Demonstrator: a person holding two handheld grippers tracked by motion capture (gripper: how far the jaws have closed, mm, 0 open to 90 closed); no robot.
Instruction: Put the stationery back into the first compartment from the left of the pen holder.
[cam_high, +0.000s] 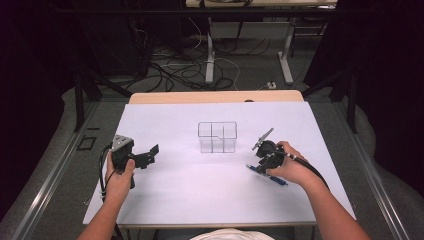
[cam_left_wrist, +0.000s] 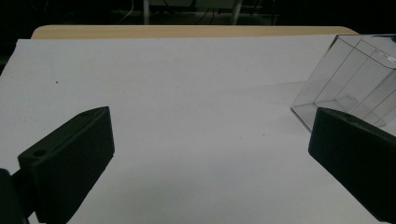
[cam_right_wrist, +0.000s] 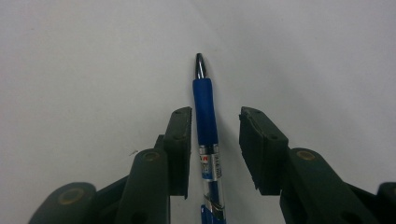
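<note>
Item: blue pen (cam_right_wrist: 206, 122), lying flat on the white table sheet (cam_high: 200, 195) at the person's right, at about 4 o'clock from the clear organiser (cam_high: 217, 136). In the right gripper view we see its metal tip pointing to 12 o'clock, a blue rubber sleeve behind the tip, then a clear barrel with a printed label.

Handling, as we judge it: light; stiff; thin and round, so apt to roll or to pivot if pinched off-centre; the clear barrel looks smooth and slippery, the rubber sleeve grippier; we would take hold on the sleeve or just behind it, across the barrel.

Right gripper (cam_right_wrist: 215, 126): jaws apart, one to each side of the pen; the left-hand jaw sits just beside or touching the sleeve, the right-hand jaw clearly off it with table showing between; not yet clamped.

Left gripper (cam_high: 150, 152): jaws wide apart, nothing between them; it sits at the table's left, at about 8 o'clock from the organiser.

Views compared: the right gripper view gives the jaw-to-pen gaps and the pen's parts; the high view gives the layout, with the pen largely covered by the right hand (cam_high: 287, 167); the left gripper view shows the organiser's inner partitions (cam_left_wrist: 355, 79) at its 2 o'clock; its compartments look unfilled.
</note>
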